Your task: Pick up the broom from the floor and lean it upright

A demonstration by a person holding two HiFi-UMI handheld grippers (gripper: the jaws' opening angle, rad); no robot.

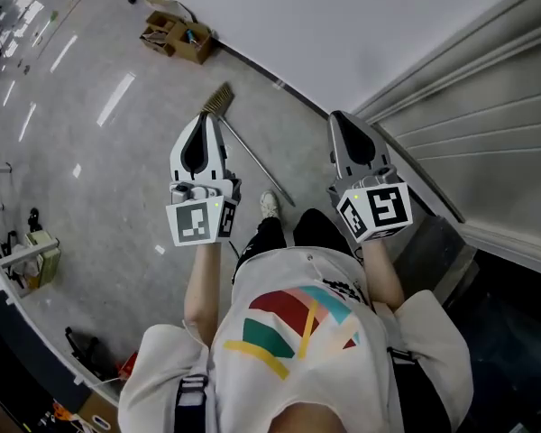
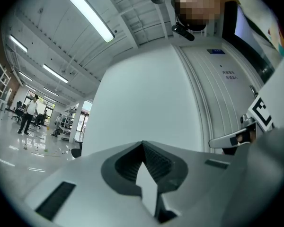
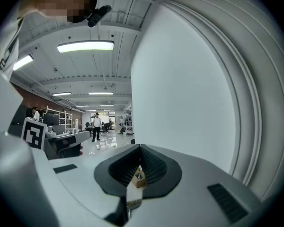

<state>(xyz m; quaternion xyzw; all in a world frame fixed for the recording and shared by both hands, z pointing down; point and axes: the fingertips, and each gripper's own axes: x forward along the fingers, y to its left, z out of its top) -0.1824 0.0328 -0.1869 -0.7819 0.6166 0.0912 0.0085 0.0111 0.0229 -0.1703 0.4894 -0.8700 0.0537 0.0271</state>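
Observation:
The broom (image 1: 249,148) lies flat on the grey floor beside the white wall, its straw head (image 1: 219,99) far from me and its thin handle running back toward my shoe (image 1: 269,204). I hold both grippers up in the air above it, roughly level. The left gripper (image 1: 204,117) is shut and empty, its tips over the broom's head end. The right gripper (image 1: 341,117) is also shut and empty, to the right of the handle. In the left gripper view the left gripper (image 2: 143,143) faces the wall. In the right gripper view, a slit below the right gripper's (image 3: 140,146) tips shows the broom's bristles (image 3: 134,200).
A cardboard box (image 1: 176,36) sits against the wall beyond the broom's head. A ribbed roller door (image 1: 487,124) stands at the right. Benches and gear (image 1: 27,251) line the left edge. People stand far off in the hall (image 2: 27,113).

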